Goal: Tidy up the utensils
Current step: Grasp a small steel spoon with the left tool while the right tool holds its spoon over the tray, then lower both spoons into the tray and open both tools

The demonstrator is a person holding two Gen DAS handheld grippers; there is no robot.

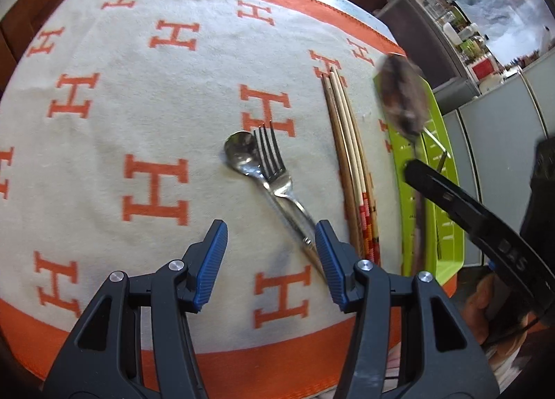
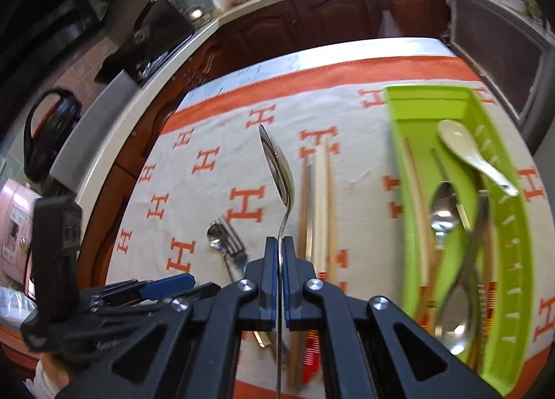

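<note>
Spoon (image 2: 277,163) handle's end out of frame

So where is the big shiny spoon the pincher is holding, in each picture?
Left wrist view: the held spoon is a blurry bowl at upper right, over the green tray.
Right wrist view: centre, standing up from the right gripper.
Shared landmark: the chopsticks on the cloth.

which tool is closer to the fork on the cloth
Left. The left tool hangs open right over the fork handle; the right tool, shut on a spoon, is off beside the chopsticks.
</note>
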